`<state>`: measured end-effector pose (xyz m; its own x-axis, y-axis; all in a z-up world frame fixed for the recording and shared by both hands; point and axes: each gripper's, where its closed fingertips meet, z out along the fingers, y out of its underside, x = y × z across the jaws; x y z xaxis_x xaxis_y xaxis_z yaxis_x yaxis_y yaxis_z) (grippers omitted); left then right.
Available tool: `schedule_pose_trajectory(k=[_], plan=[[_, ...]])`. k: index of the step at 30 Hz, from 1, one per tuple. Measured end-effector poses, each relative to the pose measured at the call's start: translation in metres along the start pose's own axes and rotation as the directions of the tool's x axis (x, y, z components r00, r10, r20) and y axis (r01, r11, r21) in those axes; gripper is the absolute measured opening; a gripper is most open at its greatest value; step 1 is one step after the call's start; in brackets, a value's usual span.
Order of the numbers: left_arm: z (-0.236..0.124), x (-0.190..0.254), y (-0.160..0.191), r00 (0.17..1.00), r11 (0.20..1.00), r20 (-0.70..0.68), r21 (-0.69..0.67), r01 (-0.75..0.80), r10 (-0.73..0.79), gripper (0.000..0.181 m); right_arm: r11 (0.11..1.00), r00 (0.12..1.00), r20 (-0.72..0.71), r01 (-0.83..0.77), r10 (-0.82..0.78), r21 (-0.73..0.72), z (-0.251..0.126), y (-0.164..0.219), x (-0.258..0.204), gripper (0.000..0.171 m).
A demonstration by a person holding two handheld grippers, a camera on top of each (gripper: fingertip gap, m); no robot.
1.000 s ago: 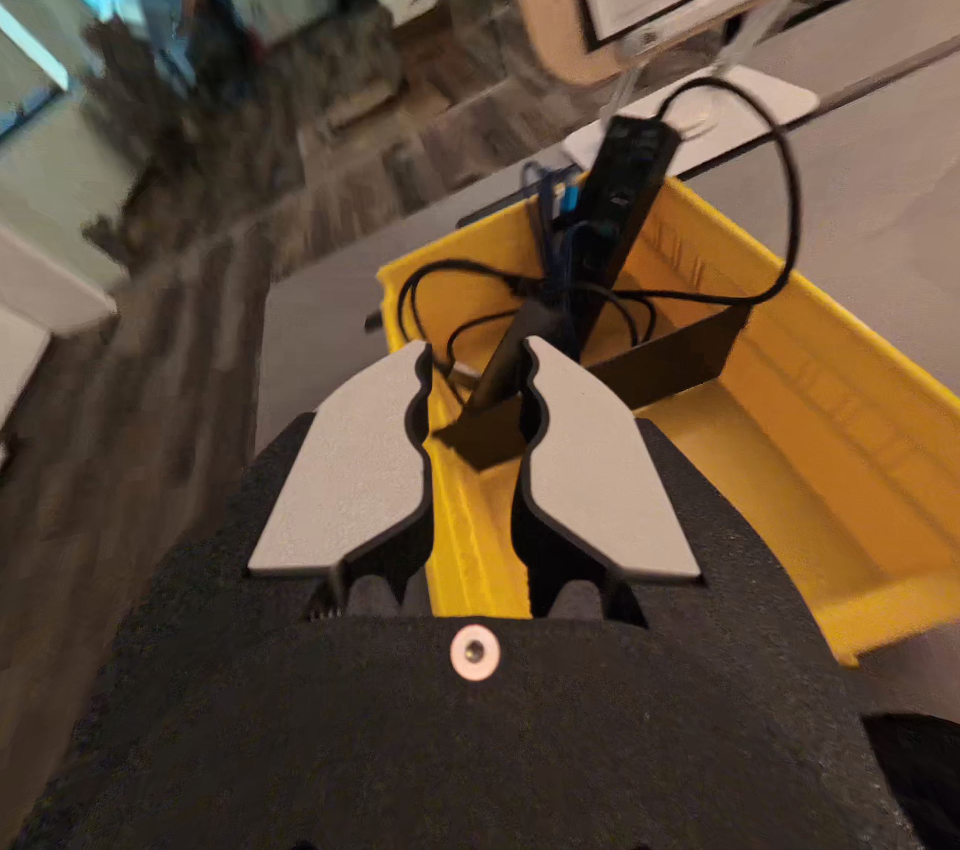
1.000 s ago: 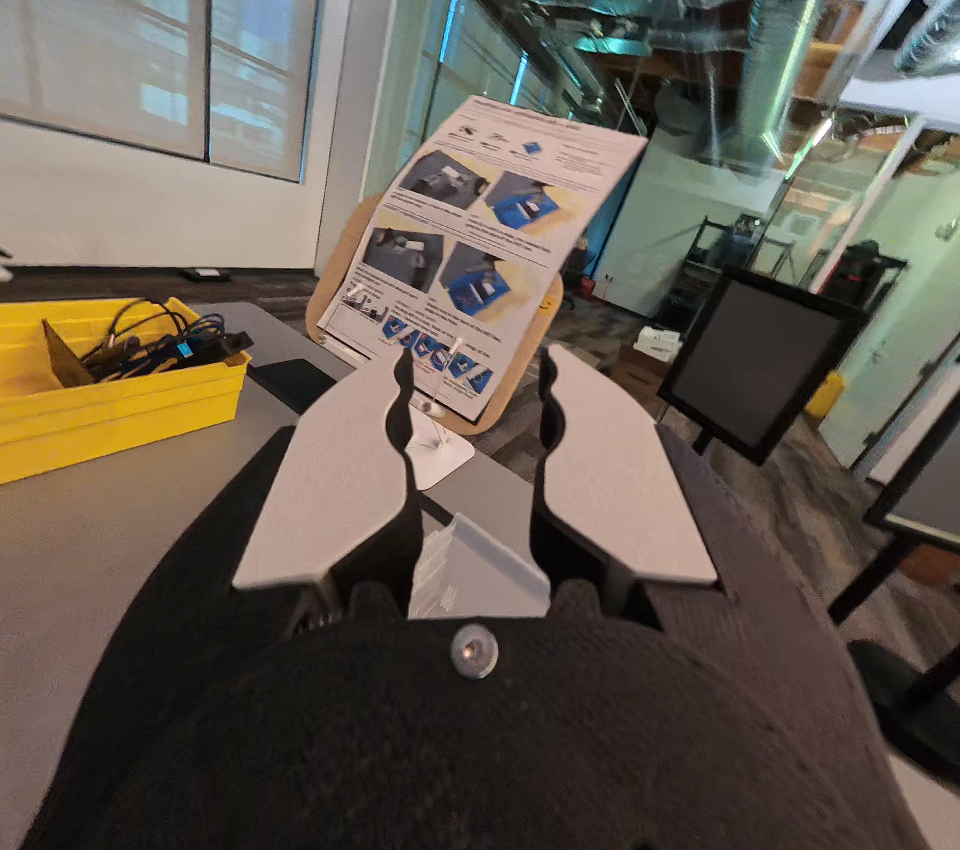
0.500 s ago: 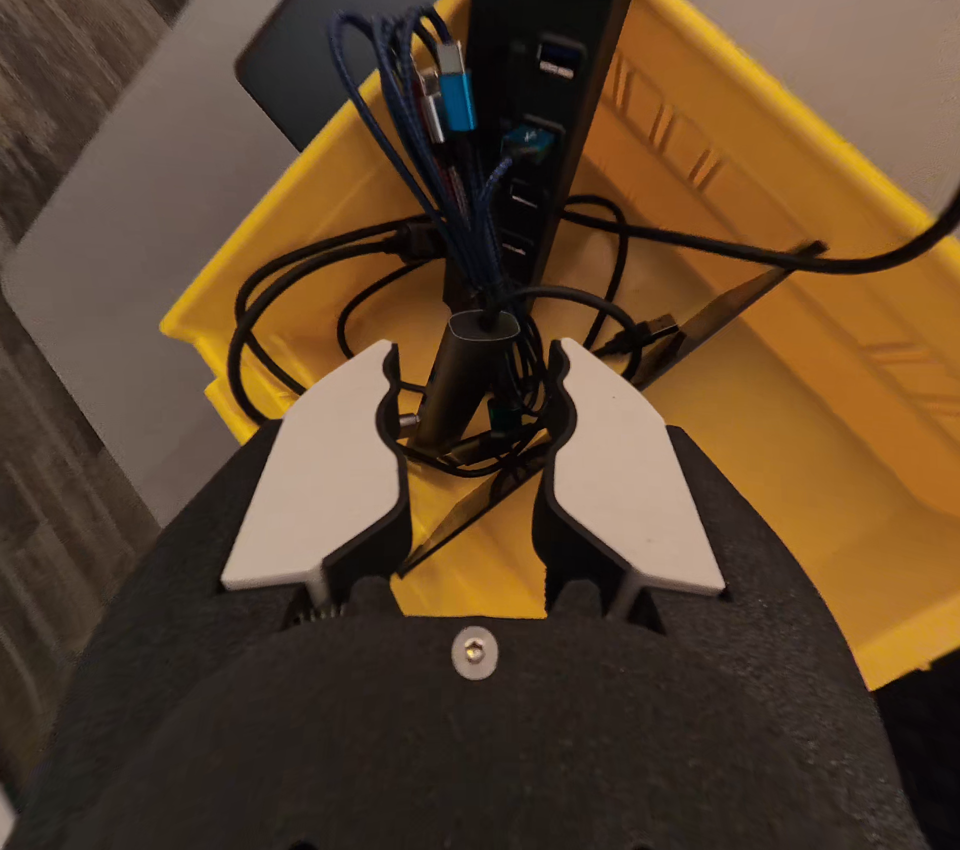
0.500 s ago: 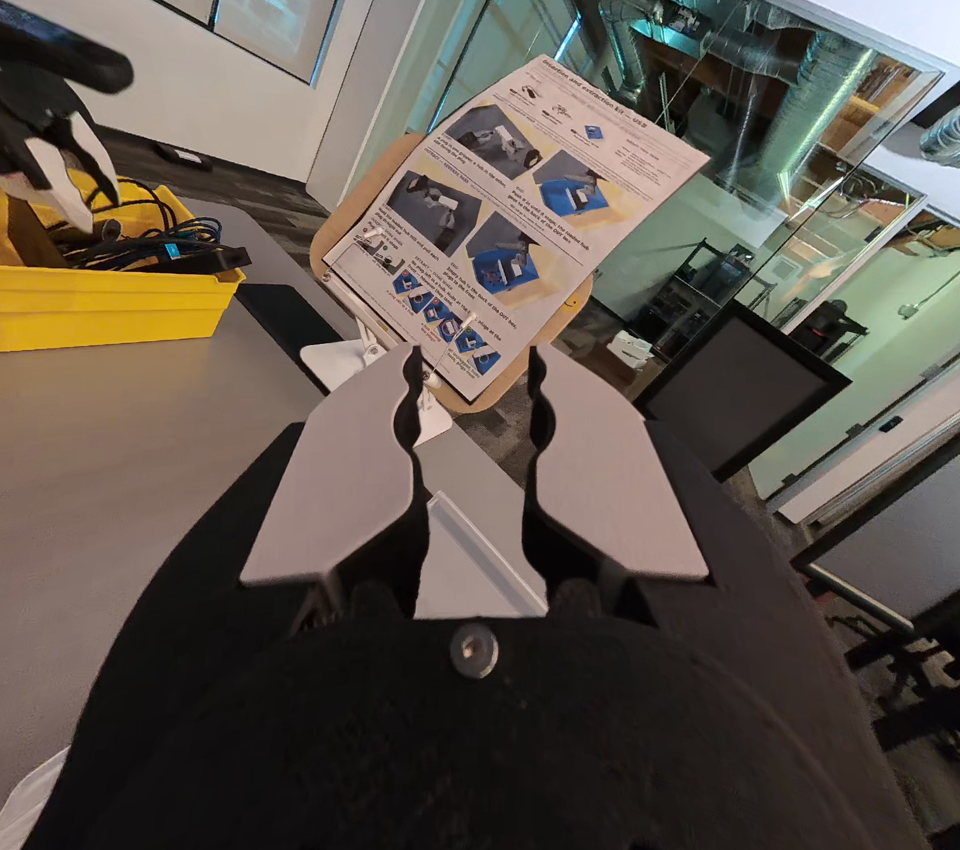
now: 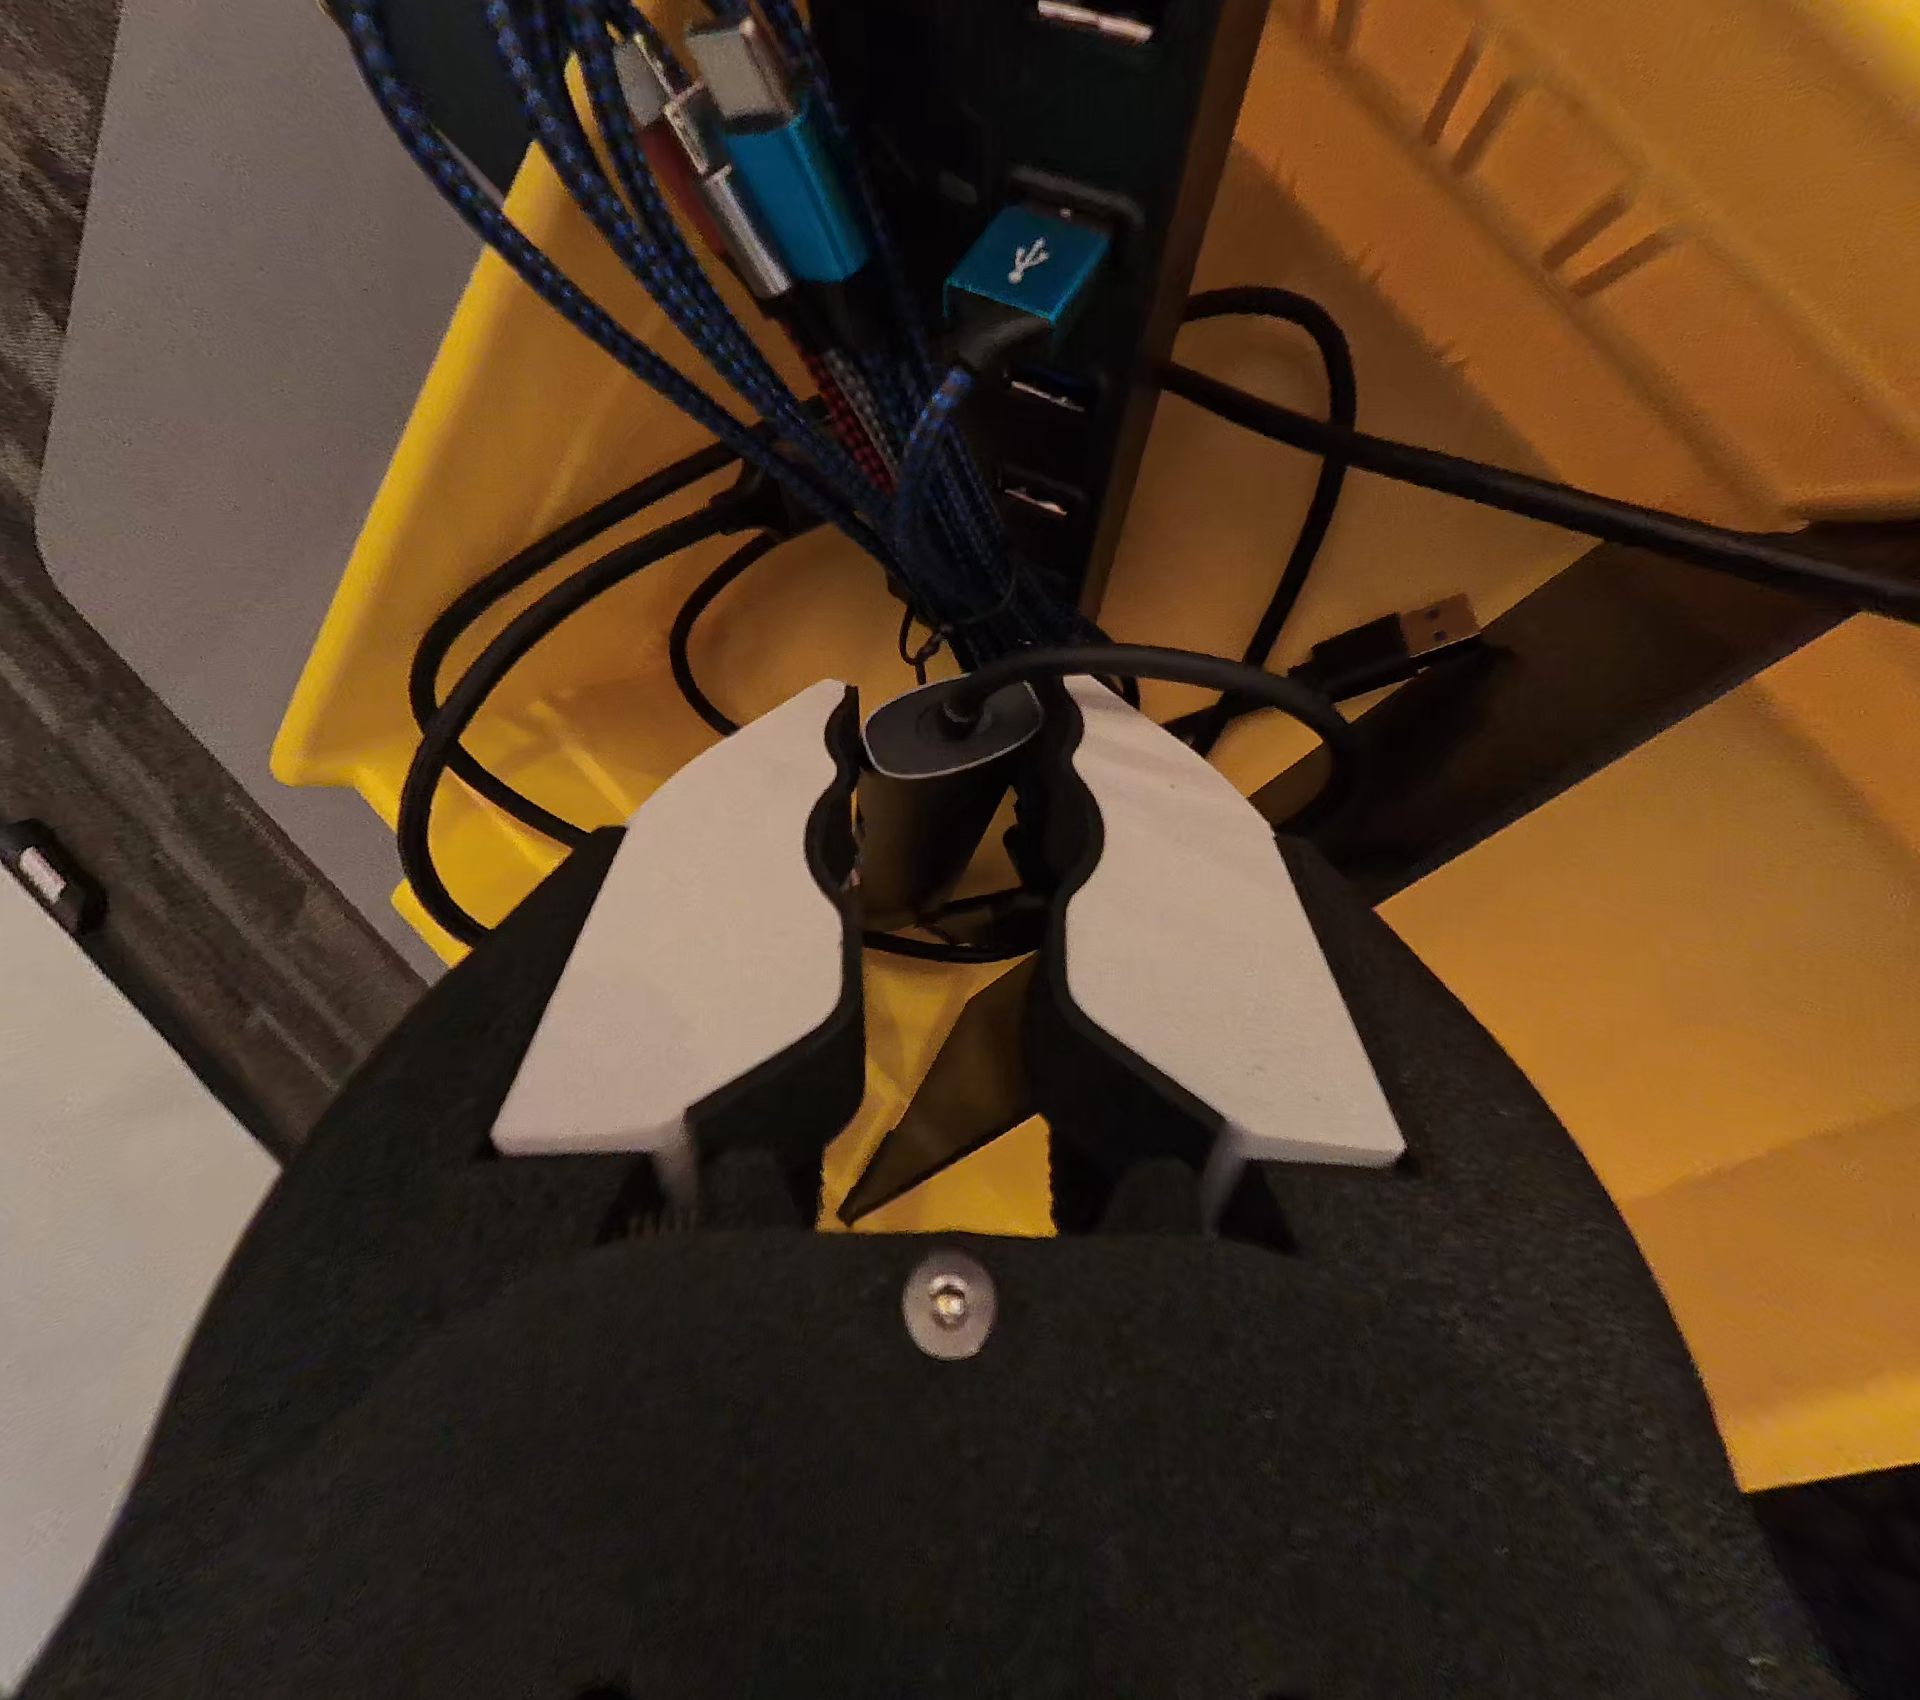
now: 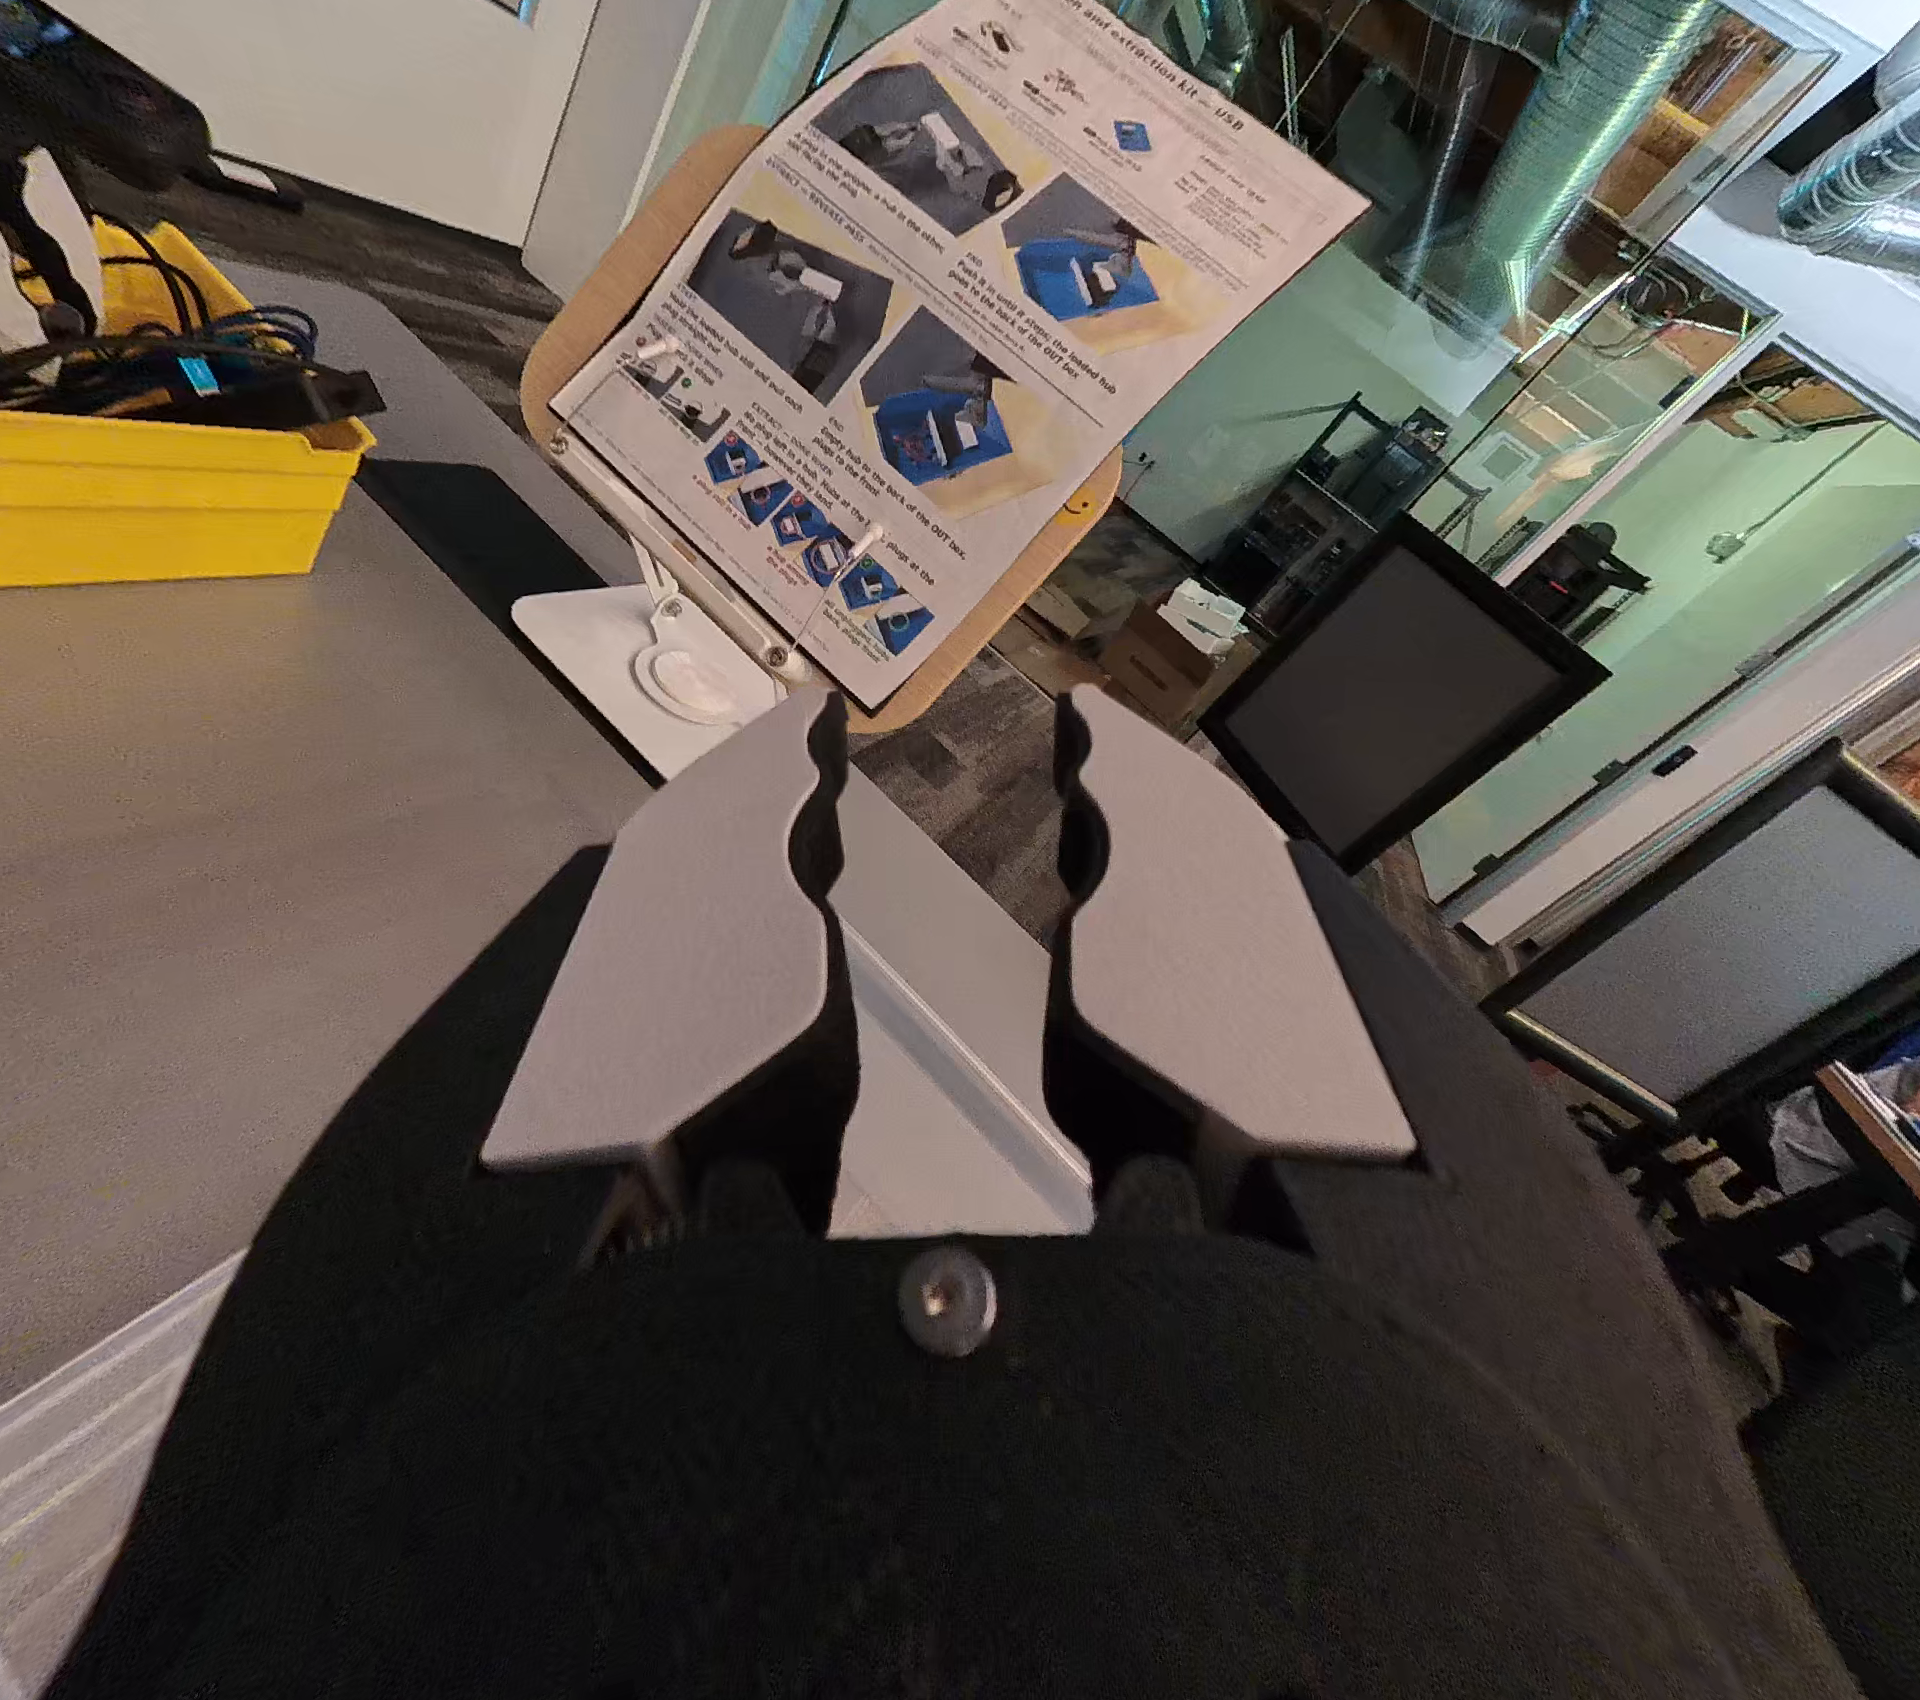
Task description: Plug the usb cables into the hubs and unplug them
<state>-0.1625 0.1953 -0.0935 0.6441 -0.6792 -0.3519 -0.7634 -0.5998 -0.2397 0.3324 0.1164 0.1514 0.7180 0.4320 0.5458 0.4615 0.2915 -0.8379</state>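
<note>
In the left wrist view, a yellow bin [image 5: 1558, 196] holds a long black hub [image 5: 1039, 144] with a blue USB plug [image 5: 1023, 279] in one port. A tied bundle of blue braided cables [image 5: 644, 196] lies beside it. My left gripper [image 5: 951, 715] is open inside the bin, with its fingers on either side of a small dark grey hub [image 5: 935, 803]. I cannot tell whether they touch it. My right gripper [image 6: 945, 715] is open and empty above the grey table [image 6: 260, 819], far right of the bin [image 6: 156, 497].
A black divider [image 5: 1558, 694] crosses the bin, with a loose black USB plug [image 5: 1423, 627] and black cable loops near it. An instruction sheet on a white stand [image 6: 935, 320] and a black pad [image 6: 488, 528] sit behind the bin. Black screens [image 6: 1392, 694] stand off the table. Tip to tip, the grippers are about 55 cm apart.
My left gripper has tipped down and moved into the bin until its fingers straddle the small grey hub. My right gripper has tilted and drifted slightly, still open.
</note>
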Motion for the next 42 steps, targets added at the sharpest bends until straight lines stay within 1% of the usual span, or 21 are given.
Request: schedule_pose_trajectory(k=[4, 8, 11, 16, 22, 25, 28, 32, 34, 36, 38, 40, 42], plan=[[-0.004, 0.000, 0.000, 1.000, 1.000, 0.011, 0.017, 0.015, -0.015, 0.032, 0.999, 1.000, 0.001, 0.030, -0.030, -0.016, 0.002, 0.002, -0.002, 0.039], [-0.015, -0.001, 0.000, 0.999, 0.995, 0.006, 0.086, 0.045, -0.045, 0.032, 1.000, 1.000, 0.010, 0.024, -0.024, -0.004, 0.003, 0.001, -0.003, 0.039], [-0.030, -0.003, -0.002, 0.997, 0.986, 0.006, 0.146, 0.075, -0.076, 0.032, 0.999, 0.999, 0.018, 0.030, -0.030, -0.013, 0.006, 0.003, -0.006, 0.039], [-0.075, -0.017, -0.009, 0.990, 0.944, 0.048, 0.310, 0.112, -0.134, 0.032, 0.998, 0.998, 0.039, 0.049, -0.048, -0.031, 0.012, 0.005, -0.014, 0.039], [-0.143, -0.012, -0.027, 0.984, 0.833, -0.031, 0.529, 0.165, -0.175, 0.031, 0.997, 0.995, 0.081, 0.064, -0.061, -0.041, 0.024, 0.007, -0.028, 0.039], [-0.172, -0.003, -0.039, 0.985, 0.786, -0.055, 0.596, 0.166, -0.166, 0.031, 0.996, 0.991, 0.112, 0.077, -0.070, -0.055, 0.032, 0.009, -0.038, 0.039], [-0.193, 0.011, -0.052, 0.989, 0.776, -0.043, 0.616, 0.136, -0.139, 0.031, 0.997, 0.983, 0.173, 0.067, -0.061, -0.029, 0.040, 0.001, -0.058, 0.039], [-0.215, 0.042, -0.079, 0.997, 0.759, -0.034, 0.647, 0.075, -0.071, 0.031, 0.997, 0.936, 0.350, -0.009, -0.019, 0.077, 0.047, -0.030, -0.109, 0.039], [-0.222, 0.060, -0.094, 0.999, 0.753, -0.018, 0.657, 0.037, -0.034, 0.031, 0.990, 0.892, 0.452, -0.067, 0.006, 0.120, 0.047, -0.047, -0.139, 0.039], [-0.222, 0.077, -0.106, 1.000, 0.764, 0.026, 0.645, -0.019, 0.003, 0.031, 0.975, 0.830, 0.556, -0.163, 0.054, 0.148, 0.044, -0.067, -0.168, 0.040], [-0.219, 0.093, -0.117, 0.998, 0.772, 0.060, 0.633, -0.063, 0.032, 0.031, 0.949, 0.758, 0.640, -0.278, 0.124, 0.147, 0.042, -0.084, -0.193, 0.041], [-0.214, 0.110, -0.127, 0.996, 0.780, 0.073, 0.620, -0.088, 0.054, 0.031, 0.923, 0.704, 0.681, -0.369, 0.203, 0.106, 0.044, -0.095, -0.212, 0.041], [-0.208, 0.127, -0.137, 0.995, 0.782, 0.066, 0.617, -0.095, 0.069, 0.031, 0.913, 0.700, 0.659, -0.404, 0.274, 0.050, 0.053, -0.093, -0.222, 0.041]])
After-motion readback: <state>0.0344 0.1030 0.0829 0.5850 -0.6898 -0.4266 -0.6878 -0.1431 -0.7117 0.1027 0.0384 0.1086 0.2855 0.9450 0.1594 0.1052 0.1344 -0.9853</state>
